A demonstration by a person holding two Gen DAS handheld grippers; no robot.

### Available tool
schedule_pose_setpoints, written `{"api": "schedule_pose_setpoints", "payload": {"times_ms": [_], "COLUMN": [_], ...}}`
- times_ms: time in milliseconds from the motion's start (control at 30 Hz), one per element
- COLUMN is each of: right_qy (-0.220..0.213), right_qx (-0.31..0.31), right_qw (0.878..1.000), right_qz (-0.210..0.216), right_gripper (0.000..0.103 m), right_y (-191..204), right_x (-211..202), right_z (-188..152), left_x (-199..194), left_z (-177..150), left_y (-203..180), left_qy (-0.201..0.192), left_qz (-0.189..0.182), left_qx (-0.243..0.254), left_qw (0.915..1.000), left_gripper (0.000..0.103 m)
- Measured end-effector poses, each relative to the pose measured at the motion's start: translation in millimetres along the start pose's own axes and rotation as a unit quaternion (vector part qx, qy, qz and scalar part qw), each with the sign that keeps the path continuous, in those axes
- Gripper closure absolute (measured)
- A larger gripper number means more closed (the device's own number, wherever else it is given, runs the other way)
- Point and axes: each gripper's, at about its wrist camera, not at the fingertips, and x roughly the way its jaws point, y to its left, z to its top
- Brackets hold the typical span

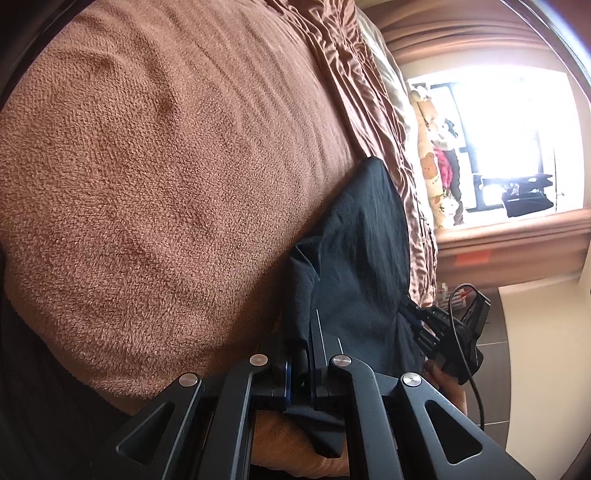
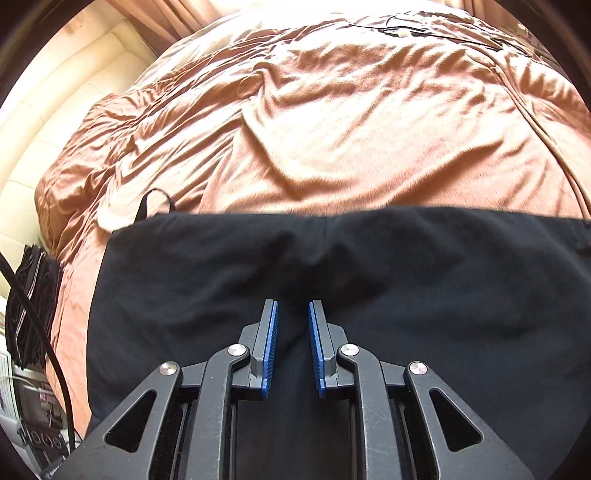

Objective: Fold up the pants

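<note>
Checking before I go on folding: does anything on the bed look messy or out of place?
Nothing is spilled or damaged. The brown bedspread is heavily rumpled beyond the black pants, and a thin dark cable lies loose across its far side.

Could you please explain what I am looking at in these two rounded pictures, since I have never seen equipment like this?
There is no robot here: a person carries a two-fingered hand-held gripper in each hand, and each one has a wide-angle camera looking along its fingers.

The left camera's picture shows the left hand-held gripper shut on a fold of the black pants, above a brown fleece blanket on the bed.

The right camera's picture shows the right hand-held gripper with the pants' dark cloth between its blue pads; whether they pinch it is unclear. The pants hang in front of a wrinkled tan bedspread.
</note>
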Motion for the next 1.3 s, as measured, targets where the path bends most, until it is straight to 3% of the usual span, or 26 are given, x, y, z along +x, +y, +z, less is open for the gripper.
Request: {"api": "schedule_pose_setpoints", "payload": {"times_ms": [200,333,667,1000,1300], "right_qy": [-0.001,0.001,0.02,0.016,0.008], "right_qx": [-0.004,-0.011,-0.017,-0.011,-0.003], "right_qw": [1.0,1.0,0.999,0.999,0.997], "right_qz": [-0.012,-0.015,0.019,0.051,0.078], "right_gripper": [0.094,0.096,0.096,0.096,0.096], "right_y": [2.7,4.6,0.9,-8.9,-23.9], "right_x": [18.4,19.3,-15.7,-53.1,-75.7], "right_z": [24.5,23.7,-33.5,-100.8,-133.8], "left_x": [3.3,2.6,-2.2,-9.7,-14.0], "left_z": [6.0,6.8,8.4,5.9,-2.5], "left_y": [2.3,5.7,-0.7,-38.8,-75.2], "left_qy": [0.001,0.0,-0.002,-0.012,-0.021], "left_qz": [-0.002,-0.004,-0.021,-0.038,-0.049], "left_qx": [-0.001,-0.001,0.007,0.051,0.091], "left_qw": [1.0,1.0,0.9998,0.9979,0.9945], "left_gripper": [0.097,0.097,0.097,0.097,0.098]}}
